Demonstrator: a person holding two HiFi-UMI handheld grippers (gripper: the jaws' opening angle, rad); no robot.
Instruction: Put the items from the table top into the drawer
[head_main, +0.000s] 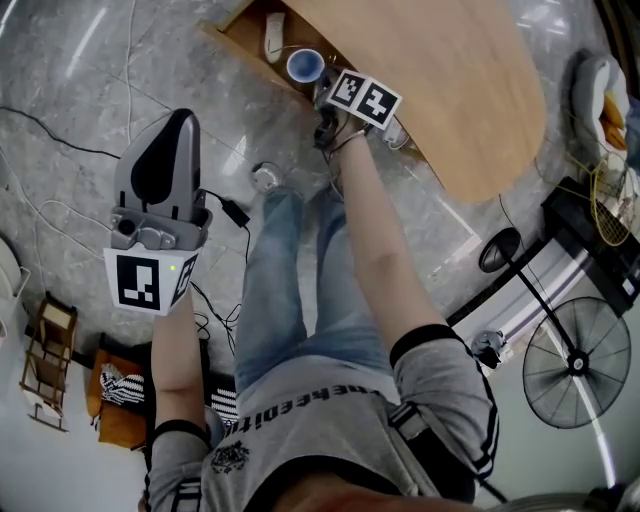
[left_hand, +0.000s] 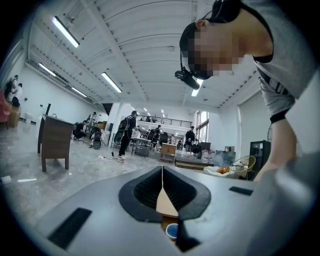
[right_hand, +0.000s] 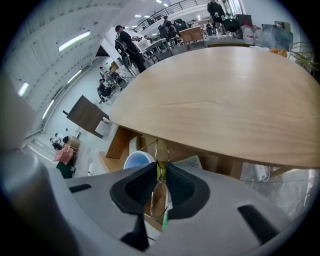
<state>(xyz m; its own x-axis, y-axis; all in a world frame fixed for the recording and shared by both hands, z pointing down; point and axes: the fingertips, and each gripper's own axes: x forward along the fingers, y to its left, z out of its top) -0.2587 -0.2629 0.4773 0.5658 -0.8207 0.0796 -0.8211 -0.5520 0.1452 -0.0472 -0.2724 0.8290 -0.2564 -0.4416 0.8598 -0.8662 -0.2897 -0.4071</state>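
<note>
While the person's left gripper (left_hand: 162, 175) hangs out at their side, jaws pressed together on nothing and pointing off across the hall, all the action is up ahead on the right. Out goes the right gripper (right_hand: 161, 171) to the open drawer (head_main: 243, 32), jaws pinched tight on a pair of glasses (right_hand: 160, 150). It's a thin wire frame, clamped at about the bridge, one lens poking above the jaws and the other hanging below. They sit right at the drawer, just under the table edge, not yet let go.

Inside the drawer, count with me: one blue cup (head_main: 305, 65), one printed sheet (right_hand: 189, 163), and one long white object (head_main: 273, 35) further back, too small from here to say what it is. Beyond that is the table top (head_main: 450, 70), bare wood across every part I can see, with not one item on it.

I'd call this the closing stretch. Three things look stowed, and the one pair of glasses looks like the last to go in. What's left is to set them down, open the jaws, and perhaps push the drawer shut.
</note>
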